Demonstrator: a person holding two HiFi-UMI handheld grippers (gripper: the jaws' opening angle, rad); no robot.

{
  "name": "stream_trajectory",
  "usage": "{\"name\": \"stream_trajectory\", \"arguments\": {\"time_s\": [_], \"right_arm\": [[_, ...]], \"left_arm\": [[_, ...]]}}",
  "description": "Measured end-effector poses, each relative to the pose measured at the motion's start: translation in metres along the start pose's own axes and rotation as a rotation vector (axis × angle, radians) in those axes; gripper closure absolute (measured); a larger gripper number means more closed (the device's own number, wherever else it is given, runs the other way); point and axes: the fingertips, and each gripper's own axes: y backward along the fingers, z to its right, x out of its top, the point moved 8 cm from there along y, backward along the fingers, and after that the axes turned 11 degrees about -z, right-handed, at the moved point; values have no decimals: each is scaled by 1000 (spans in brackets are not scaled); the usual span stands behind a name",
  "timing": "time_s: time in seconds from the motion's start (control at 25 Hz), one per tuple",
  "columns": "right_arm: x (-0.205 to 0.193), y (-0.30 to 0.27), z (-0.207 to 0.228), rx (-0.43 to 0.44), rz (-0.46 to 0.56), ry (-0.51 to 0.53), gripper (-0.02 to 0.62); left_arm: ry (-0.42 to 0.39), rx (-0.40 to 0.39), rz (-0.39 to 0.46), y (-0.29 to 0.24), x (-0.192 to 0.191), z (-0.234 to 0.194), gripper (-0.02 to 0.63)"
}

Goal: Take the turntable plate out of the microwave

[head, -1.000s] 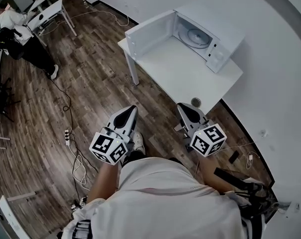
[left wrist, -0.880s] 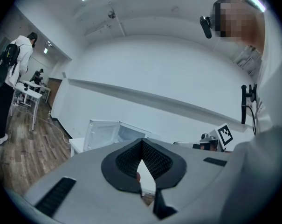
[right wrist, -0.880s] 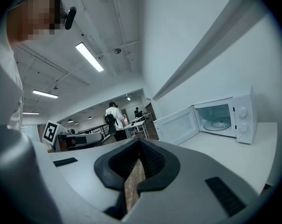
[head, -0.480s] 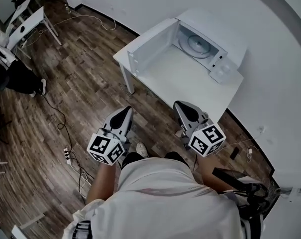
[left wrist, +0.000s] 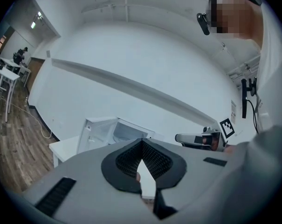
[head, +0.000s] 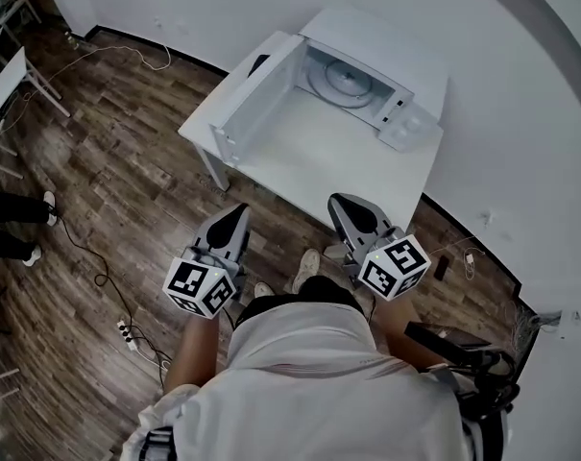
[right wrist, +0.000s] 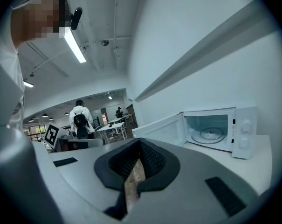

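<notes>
A white microwave (head: 405,75) stands on a white table (head: 338,171) against the wall, its door (head: 256,99) swung open to the left. The round glass turntable plate (head: 340,78) lies flat inside the cavity; it also shows in the right gripper view, turntable plate (right wrist: 210,134). My left gripper (head: 236,213) is shut and empty, over the floor short of the table's near edge. My right gripper (head: 346,205) is shut and empty too, just at that near edge. Both are well short of the microwave.
Wood floor surrounds the table, with cables and a power strip (head: 129,332) at the left. Another person's legs (head: 12,221) show at the far left edge. A small dark object (head: 440,267) lies on the floor by the right wall. Desks stand at the upper left.
The view has shifted forward: the table and microwave sit closer and more centred. Both grippers have advanced toward the table's near edge, still shut.
</notes>
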Motion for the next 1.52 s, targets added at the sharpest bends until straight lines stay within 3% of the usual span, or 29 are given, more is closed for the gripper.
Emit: {"name": "stream_trajectory", "arguments": {"time_s": [0.4,0.92,1.28,1.52], "right_arm": [[15,-24,75,-44,42,-57,592],[28,-44,234,-75,63,-193,592],[6,-87,285,-84,78,-338,591],[-22,-130,322,-99,117,-528,592]], "left_arm": [[-34,-71,-51,-87,25,-8,595],[-19,-90,-111,-244,70,9,595],[176,-93,-143,-328,54,-24,595],[343,-122,-190,-395,28,-60,595]]}}
